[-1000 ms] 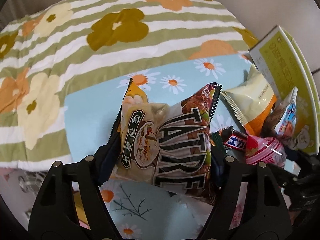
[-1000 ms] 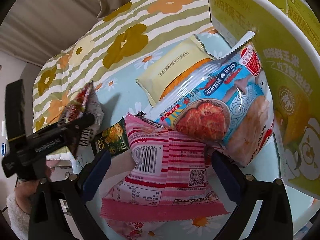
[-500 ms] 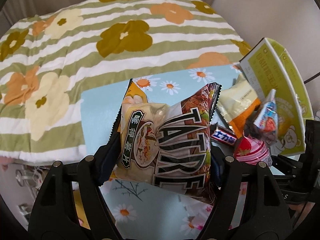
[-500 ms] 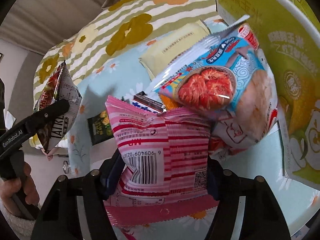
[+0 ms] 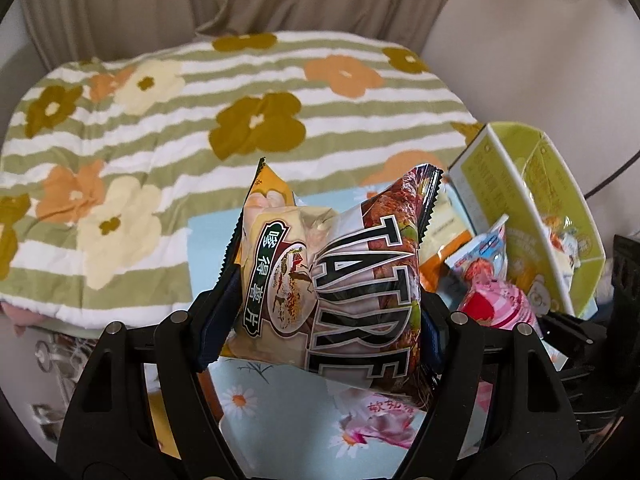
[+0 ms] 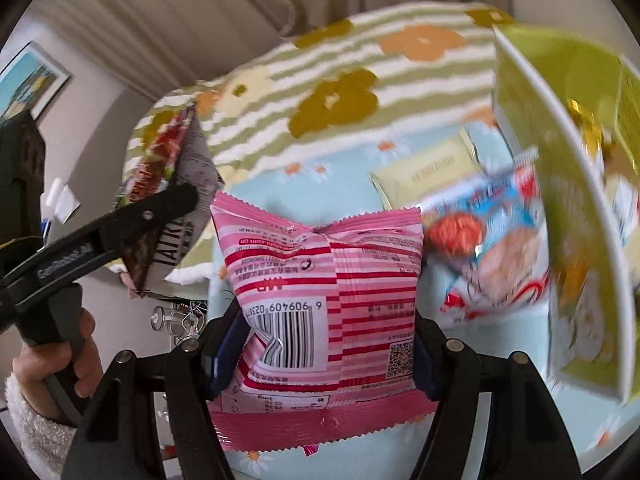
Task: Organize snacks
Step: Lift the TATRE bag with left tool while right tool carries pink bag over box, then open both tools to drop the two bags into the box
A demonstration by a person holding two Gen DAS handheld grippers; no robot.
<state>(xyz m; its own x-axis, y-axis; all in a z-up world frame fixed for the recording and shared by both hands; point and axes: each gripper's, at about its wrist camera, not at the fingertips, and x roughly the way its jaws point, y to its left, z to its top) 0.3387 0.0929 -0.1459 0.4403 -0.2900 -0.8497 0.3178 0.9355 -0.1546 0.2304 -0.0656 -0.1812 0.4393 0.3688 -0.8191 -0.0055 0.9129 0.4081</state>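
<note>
- While the left-wrist view looks down past its own fingers, the left gripper (image 5: pixel 326 320) stands about half open, its pads pressed on both sides of a potato chip bag (image 5: pixel 340 276) that hangs clear above the daisy-print cloth (image 5: pixel 280 412)
- At about two o'clock from that bag stands the yellow-green cardboard box (image 5: pixel 560 216), open at the top with a few wrapped snacks inside; a pale yellow packet (image 5: pixel 444 224) and a blue shrimp-cracker bag (image 5: pixel 484 252) lie between bag and box
- At three o'clock, the pink striped bag (image 5: pixel 500 304) shows low beside the right tool
- In the right-wrist view, the right gripper (image 6: pixel 320 344), its jaws just closed from wide, pinches the pink striped bag (image 6: pixel 320 292) by its lower sides, barcode facing the lens, lifted off the cloth
- At nine o'clock, the left gripper (image 6: pixel 168 204) carries the chip bag (image 6: pixel 168 196), a hand (image 6: pixel 52 364) in a fleecy sleeve on its handle; the box (image 6: pixel 560 208) stands at two to three o'clock, blurred
- Both bags look light, air-puffed and slick, with brittle contents; a squeeze across the middle may crush them, so I judge the crimped seams or side edges the safer hold
</note>
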